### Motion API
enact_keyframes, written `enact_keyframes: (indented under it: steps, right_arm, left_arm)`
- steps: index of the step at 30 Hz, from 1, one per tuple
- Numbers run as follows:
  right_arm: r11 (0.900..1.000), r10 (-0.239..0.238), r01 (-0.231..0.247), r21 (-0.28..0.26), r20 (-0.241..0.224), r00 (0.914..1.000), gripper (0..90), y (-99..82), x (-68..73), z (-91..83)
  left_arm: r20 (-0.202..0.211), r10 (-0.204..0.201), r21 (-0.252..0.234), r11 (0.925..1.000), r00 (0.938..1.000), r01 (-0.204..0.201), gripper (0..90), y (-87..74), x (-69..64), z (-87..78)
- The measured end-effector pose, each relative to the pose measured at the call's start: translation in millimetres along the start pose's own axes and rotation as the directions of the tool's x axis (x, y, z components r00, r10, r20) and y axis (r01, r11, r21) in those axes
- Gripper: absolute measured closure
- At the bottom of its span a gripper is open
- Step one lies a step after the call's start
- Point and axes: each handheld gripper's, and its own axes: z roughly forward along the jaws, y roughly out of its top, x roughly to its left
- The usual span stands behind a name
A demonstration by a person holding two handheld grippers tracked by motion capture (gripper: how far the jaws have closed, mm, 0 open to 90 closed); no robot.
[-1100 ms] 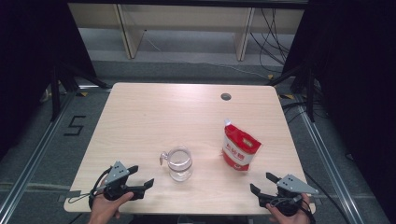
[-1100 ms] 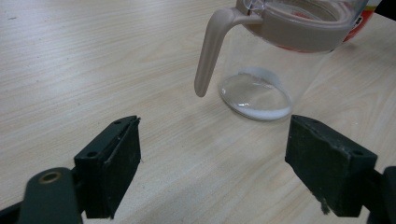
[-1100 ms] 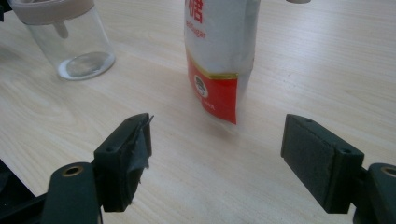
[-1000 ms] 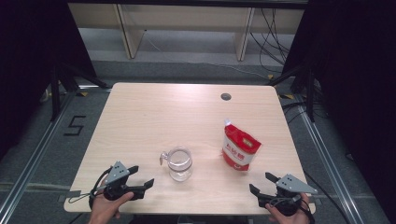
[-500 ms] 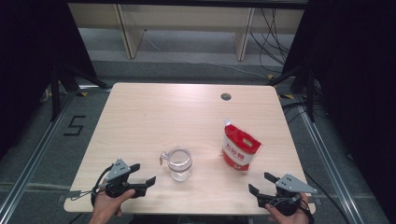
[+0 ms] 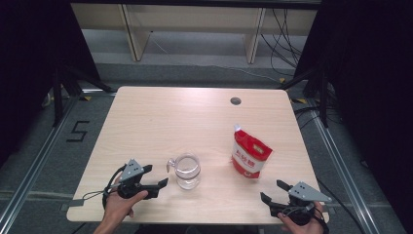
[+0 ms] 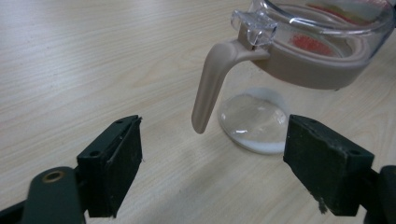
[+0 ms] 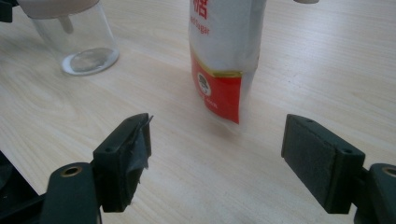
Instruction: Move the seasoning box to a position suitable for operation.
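Holding both tools spread wide, we keep our left tool (image 6: 157,178) just at nine o'clock of the glass jug (image 6: 187,170), its handle (image 7: 210,81) ahead between the jaws; our right tool (image 6: 273,192) sits at five o'clock of the sugar pouch (image 6: 249,154) on the bench (image 6: 185,117).

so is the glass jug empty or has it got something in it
Empty: the glass jug is clear down to its base, with the table grain showing through in both gripper views.

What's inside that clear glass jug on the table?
The glass jug looks empty: its clear base shows through in the left gripper view, with no liquid visible. The red seen through its wall is the sugar bag beyond it. The beige rim band hides a strip of wall.
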Motion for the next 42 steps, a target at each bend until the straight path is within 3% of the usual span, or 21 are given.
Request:
enact_keyframes:
  steps: [3, 6, 8, 9, 10, 15, 16, 17, 22, 23, 24, 26, 30, 31, 33, 35, 36, 37, 38, 39, 42]
  right_arm:
    - [1.0000, 0.010, -0.010, -0.001, 0.011, 0.9999, 25.1, -1.0, 0.0, -0.4]
    - [0.9996, -0.024, 0.024, -0.011, 0.010, 0.9997, 25.1, -1.1, -3.6, -0.5]
    - [0.9997, -0.018, 0.018, -0.014, 0.008, 0.9998, 25.1, -1.0, -2.8, -0.6]
    - [0.9999, 0.016, -0.016, 0.001, 0.007, 0.9998, 25.1, -1.5, 0.9, -1.3]
    - [0.9999, -0.010, 0.010, 0.002, 0.003, 0.9999, 25.2, -0.9, -1.2, -1.0]
    - [1.0000, -0.002, 0.002, 0.006, 0.003, 1.0000, 25.4, -0.8, 1.6, 1.2]
    - [0.9997, -0.025, 0.025, 0.005, 0.003, 0.9997, 25.3, -0.4, 0.1, 1.9]
    - [1.0000, -0.002, 0.002, 0.009, 0.005, 1.0000, 25.4, -0.3, 2.4, 1.8]
    - [0.9999, -0.005, 0.005, 0.013, -0.001, 1.0000, 25.5, 1.2, 5.5, 2.7]
    - [0.9994, -0.032, 0.032, 0.011, -0.010, 0.9995, 26.0, 2.1, 5.2, 4.1]
    - [0.9994, -0.032, 0.032, 0.011, -0.010, 0.9995, 26.0, 2.1, 5.2, 4.1]
    - [0.9993, -0.034, 0.034, 0.013, -0.019, 0.9993, 26.2, 2.7, 6.3, 5.8]
    - [0.9989, -0.045, 0.046, 0.013, -0.024, 0.9987, 28.6, 2.9, 6.0, 6.2]
    - [0.9973, -0.072, 0.072, 0.010, -0.035, 0.9968, 30.7, 3.0, 6.4, 6.0]
    - [0.9981, -0.059, 0.059, 0.019, -0.037, 0.9976, 30.6, 3.4, 9.2, 5.0]
    - [0.9964, -0.084, 0.084, 0.005, -0.033, 0.9959, 30.3, 3.6, 9.0, 6.3]
    - [0.9976, -0.065, 0.065, 0.021, -0.038, 0.9972, 30.3, 3.5, 9.9, 5.8]
    - [0.9974, -0.068, 0.069, 0.020, -0.034, 0.9971, 30.3, 3.5, 9.8, 5.8]
    - [0.9974, -0.068, 0.069, 0.020, -0.034, 0.9971, 30.3, 3.5, 9.8, 5.8]
    - [0.9978, -0.063, 0.063, 0.020, -0.036, 0.9974, 30.2, 3.3, 10.0, 5.4]
    - [0.9971, -0.076, 0.076, 0.001, -0.034, 0.9965, 29.9, 3.6, 9.3, 5.8]
  left_arm:
    - [0.011, 0.005, 0.000, 1.0000, 0.9999, -0.005, 20.0, 2.6, 0.1, 1.6]
    - [0.009, 0.017, -0.017, 0.9997, 0.9998, -0.017, 22.6, 7.4, 0.7, 2.0]
    - [0.006, 0.017, -0.015, 0.9997, 0.9998, -0.017, 23.3, 7.9, 0.7, 2.2]
    - [-0.011, 0.038, -0.018, 0.9991, 0.9992, -0.039, 27.6, 8.7, 0.2, 3.3]
    - [-0.020, 0.057, -0.019, 0.9982, 0.9982, -0.057, 31.1, 8.9, 0.1, 4.5]
    - [-0.041, 0.108, 0.004, 0.9942, 0.9933, -0.108, 40.2, 10.1, 1.9, 13.8]
    - [-0.041, 0.108, 0.004, 0.9942, 0.9933, -0.108, 42.8, 10.1, 1.9, 13.8]
    - [-0.035, 0.127, 0.011, 0.9919, 0.9913, -0.126, 44.1, 10.3, 2.5, 17.1]
    - [-0.040, 0.125, 0.003, 0.9921, 0.9913, -0.125, 50.2, 11.6, 0.5, 20.7]
    - [-0.038, 0.137, 0.003, 0.9906, 0.9898, -0.137, 50.8, 13.4, 0.6, 22.4]
    - [-0.038, 0.137, 0.003, 0.9906, 0.9898, -0.137, 52.0, 13.4, 0.6, 22.4]
    - [-0.047, 0.172, 0.009, 0.9851, 0.9840, -0.171, 54.1, 16.1, -0.7, 26.2]
    - [-0.048, 0.169, 0.010, 0.9857, 0.9845, -0.168, 58.8, 17.3, -1.6, 31.0]
    - [-0.051, 0.173, 0.020, 0.9849, 0.9836, -0.172, 60.8, 17.6, -2.0, 32.2]
    - [-0.038, 0.187, 0.019, 0.9823, 0.9816, -0.186, 64.8, 18.2, -4.1, 35.8]
    - [-0.025, 0.213, 0.020, 0.9769, 0.9767, -0.213, 69.2, 19.1, -5.3, 37.4]
    - [-0.025, 0.213, 0.020, 0.9769, 0.9767, -0.213, 70.7, 19.1, -5.3, 37.4]
    - [-0.043, 0.228, 0.025, 0.9736, 0.9727, -0.227, 72.6, 19.5, -6.7, 37.3]
    - [-0.043, 0.228, 0.025, 0.9736, 0.9727, -0.227, 75.6, 19.5, -6.7, 37.3]
    - [-0.032, 0.209, 0.021, 0.9779, 0.9774, -0.208, 76.4, 19.0, -5.2, 35.5]
    - [-0.029, 0.208, 0.024, 0.9779, 0.9777, -0.208, 76.7, 17.8, -6.5, 34.8]
